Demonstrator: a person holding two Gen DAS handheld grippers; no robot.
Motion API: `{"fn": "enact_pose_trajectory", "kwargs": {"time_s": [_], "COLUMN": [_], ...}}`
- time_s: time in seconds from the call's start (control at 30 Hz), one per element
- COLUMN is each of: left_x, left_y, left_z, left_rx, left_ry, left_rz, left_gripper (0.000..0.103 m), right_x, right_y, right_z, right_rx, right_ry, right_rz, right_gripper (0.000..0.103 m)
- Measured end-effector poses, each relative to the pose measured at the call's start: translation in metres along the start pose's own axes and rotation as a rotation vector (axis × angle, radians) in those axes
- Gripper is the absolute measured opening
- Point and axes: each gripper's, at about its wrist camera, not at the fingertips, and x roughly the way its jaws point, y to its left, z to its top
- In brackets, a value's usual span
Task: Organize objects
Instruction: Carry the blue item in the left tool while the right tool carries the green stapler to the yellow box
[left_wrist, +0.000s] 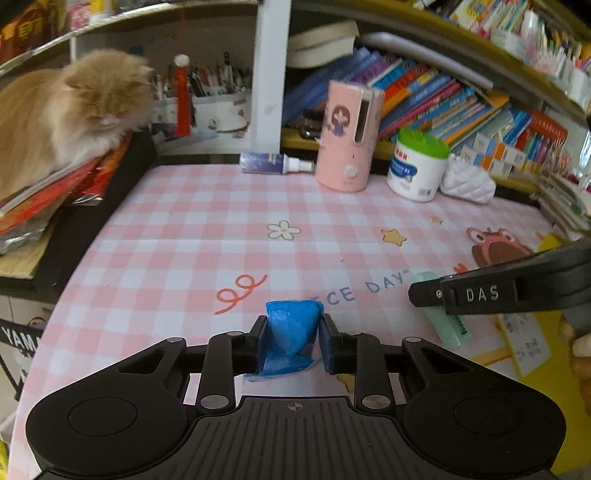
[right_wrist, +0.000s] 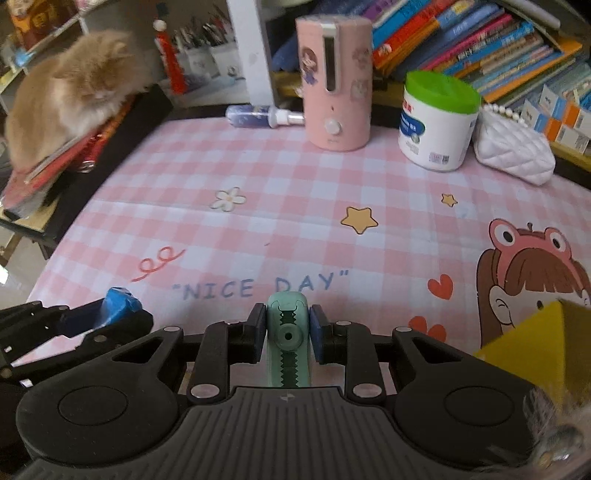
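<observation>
Your left gripper (left_wrist: 293, 341) is pinched tight on a crumpled blue wad (left_wrist: 291, 338), low in the centre of the left wrist view, and your right gripper (right_wrist: 287, 334) is clamped on a mint-green clip (right_wrist: 287, 339) with a toothed dark strip down its face, low in the centre of the right wrist view. Each tool shows at the edge of the other's view, so the two stand near each other above the near part of the pink checked tablecloth (right_wrist: 295, 184). Both things look clear of the cloth, though you cannot tell that for certain from here.

You seem to be at the carrying step: both things are grasped and neither is yet put away. The next move calls for a destination, and none is plainly marked. A yellow box (right_wrist: 532, 343) sits at the lower right of the right wrist view and may serve; its opening is not visible. At the far edge stand a pink cylinder (right_wrist: 334, 81), a white tub with a green lid (right_wrist: 437, 122), a white quilted pouch (right_wrist: 513, 151) and a spray bottle (right_wrist: 264, 115) lying on its side. Keep both grips firm, and mind the cat (right_wrist: 74, 92) on the stack at the upper left
</observation>
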Motion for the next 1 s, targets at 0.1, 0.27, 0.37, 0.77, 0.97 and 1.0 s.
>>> {"fn": "enact_pose_trajectory", "kwargs": {"time_s": [0.1, 0.27, 0.37, 0.77, 0.97, 1.0], "left_x": [-0.021, -0.055, -0.072, -0.13, -0.154, -0.158], "left_y": [0.004, 0.012, 0.017, 0.018, 0.013, 0.012], "left_z": [-0.007, -0.022, -0.031, -0.066, -0.086, -0.089], "left_rx": [-0.017, -0.057, -0.085, -0.109, -0.099, -0.097], "left_ry": [-0.017, -0.046, -0.056, -0.105, -0.113, -0.113], "left_rz": [-0.005, 0.007, 0.01, -0.028, -0.052, -0.055], "left_gripper": [0.026, 0.026, 0.026, 0.026, 0.026, 0.026], "right_x": [-0.016, -0.04, -0.054, -0.101, -0.12, -0.123], "right_y": [0.011, 0.023, 0.03, 0.047, 0.054, 0.055], "right_z": [-0.012, -0.035, -0.051, -0.12, -0.145, -0.149], "right_rx": [-0.039, -0.074, -0.09, -0.096, -0.08, -0.079], "right_ry": [-0.03, -0.053, -0.055, -0.059, -0.07, -0.073], "right_rz": [-0.001, 0.007, 0.012, -0.001, -0.023, -0.024], "right_gripper": [0.023, 0.023, 0.023, 0.023, 0.023, 0.023]}}
